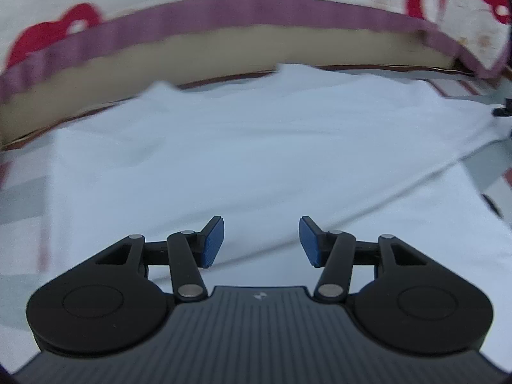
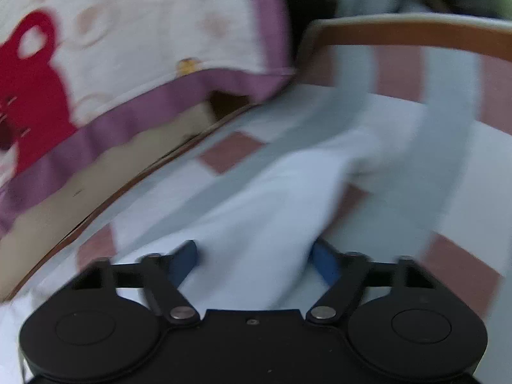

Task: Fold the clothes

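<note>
Your right gripper (image 2: 254, 260) has its blue pads standing apart in the blurred right wrist view, with a ridge of the white garment (image 2: 265, 211) running up between them; the pads do not visibly press on the cloth, so I would call it unclamped, though the blur leaves some doubt. From there the fabric stretches away and to the right, toward a bunched end lying on the checked table cover (image 2: 230, 153). Your left gripper (image 1: 261, 242) is plainly parted and empty, poised over the flat spread of the white garment (image 1: 256, 147), which fills the view ahead up to the far edge below the pink-bordered quilt (image 1: 224, 9). The right hand is the one at the cloth, so the next fold likely starts there, drawn along the ridge's long axis.
</note>
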The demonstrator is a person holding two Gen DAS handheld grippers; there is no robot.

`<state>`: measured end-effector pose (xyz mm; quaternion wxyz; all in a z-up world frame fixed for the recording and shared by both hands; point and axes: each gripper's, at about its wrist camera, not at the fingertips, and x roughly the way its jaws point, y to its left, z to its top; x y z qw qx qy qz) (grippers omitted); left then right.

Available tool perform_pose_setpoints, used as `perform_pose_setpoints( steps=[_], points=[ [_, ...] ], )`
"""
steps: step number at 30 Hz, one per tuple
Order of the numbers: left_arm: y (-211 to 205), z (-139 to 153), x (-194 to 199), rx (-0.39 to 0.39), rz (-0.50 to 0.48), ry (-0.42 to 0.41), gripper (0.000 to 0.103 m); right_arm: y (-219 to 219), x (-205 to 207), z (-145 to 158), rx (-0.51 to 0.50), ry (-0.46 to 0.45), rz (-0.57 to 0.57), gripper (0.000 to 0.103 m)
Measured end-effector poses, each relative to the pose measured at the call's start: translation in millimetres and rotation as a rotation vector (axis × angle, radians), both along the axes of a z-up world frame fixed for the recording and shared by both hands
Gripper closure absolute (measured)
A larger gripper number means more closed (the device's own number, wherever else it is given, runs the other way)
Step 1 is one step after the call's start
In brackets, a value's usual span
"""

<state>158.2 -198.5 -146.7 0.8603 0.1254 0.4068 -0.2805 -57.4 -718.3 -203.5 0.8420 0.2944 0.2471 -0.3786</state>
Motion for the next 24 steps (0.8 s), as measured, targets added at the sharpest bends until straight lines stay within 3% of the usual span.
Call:
perform_pose_setpoints(
  steps=[2, 4, 9, 11, 15, 19, 20, 21, 23, 24],
  points=[
    [19.8, 2.7, 6.3, 0.010, 0.054, -0.009, 0.052, 14.7, 14.8, 8.0, -0.076, 0.058, -0.001, 0.094],
    [37.0, 4.3, 10.6, -0.005, 0.111, -0.005, 0.052, 40.0, 25.2, 27.9, -0.215, 0.043, 0.037, 0.094],
    [62.4, 2.4, 5.4, -0.060, 0.209, -0.003, 0.052, 114.2, 44.6, 99.4, -0.373, -0.158, 0.214, 0.094],
    [66.2, -2.5, 5.2, -0.119, 0.251, 0.035, 0.051, 154.9, 59.9, 127.6, -0.445, -0.222, 0.377, 0.094],
    [73.4, -8.5, 3.2, -0.218, 0.260, 0.095, 0.051, 249.1, 102.4, 151.8, -0.524, -0.245, 0.762, 0.094],
    [84.6, -8.3, -0.9, -0.249, 0.268, 0.076, 0.050, 329.2, 134.6, 137.0, -0.373, -0.326, 0.909, 0.093],
    [88.6, -9.0, -1.4, -0.257, 0.279, 0.076, 0.050, 349.7, 142.4, 126.7, -0.363, -0.305, 0.946, 0.092],
    [94.0, -11.1, 0.1, -0.275, 0.293, 0.085, 0.050, 370.5, 150.2, 113.8, -0.366, -0.266, 0.984, 0.089],
    [103.1, -16.3, 3.4, -0.310, 0.318, 0.106, 0.049, 409.2, 162.0, 81.3, -0.400, -0.113, 1.089, 0.078],
    [107.1, -19.5, 5.7, -0.321, 0.329, 0.112, 0.049, 420.3, 161.8, 66.7, -0.418, -0.036, 1.130, 0.077]
  ],
)
